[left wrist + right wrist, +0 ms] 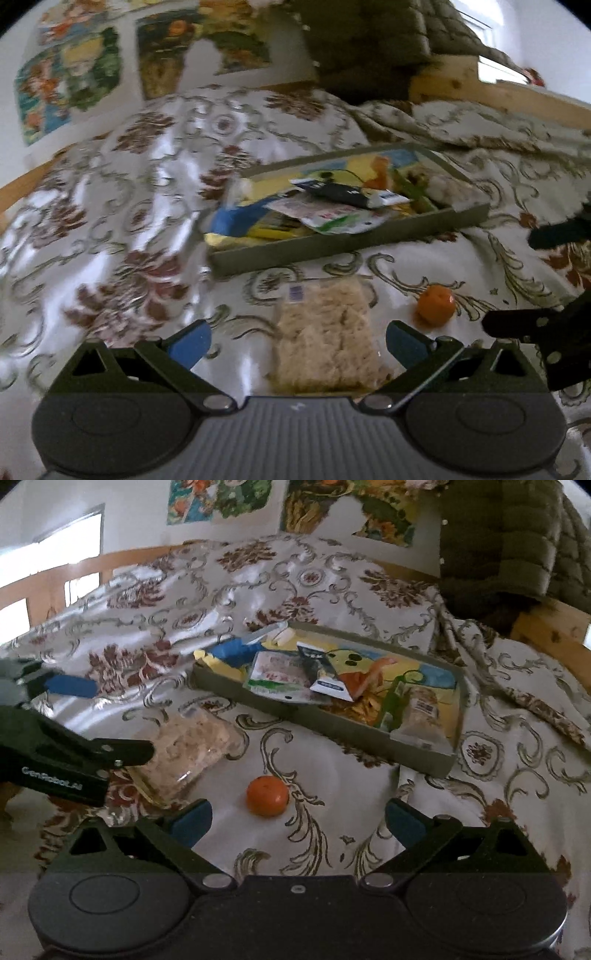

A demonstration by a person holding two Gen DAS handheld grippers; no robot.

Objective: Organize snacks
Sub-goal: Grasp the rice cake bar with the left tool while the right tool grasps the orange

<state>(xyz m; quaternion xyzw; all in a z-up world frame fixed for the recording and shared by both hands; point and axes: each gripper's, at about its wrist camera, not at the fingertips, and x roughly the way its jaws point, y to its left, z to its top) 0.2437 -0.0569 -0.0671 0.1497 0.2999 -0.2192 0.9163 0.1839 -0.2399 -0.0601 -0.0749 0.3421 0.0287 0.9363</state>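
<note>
We hold both grippers spread wide, the left gripper (pixel 297 341) over the clear snack bag (pixel 325 332) at lower centre, the right gripper (pixel 299 821) below the orange (pixel 267 795).

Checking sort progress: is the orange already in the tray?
No, the orange lies on the bedspread in front of the tray, apart from it.

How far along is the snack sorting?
Mostly done: several packets already lie in the tray. Nothing is in hand; left gripper and right gripper are both open. Left: the clear noodle pack and the orange, both on the bedspread.
</note>
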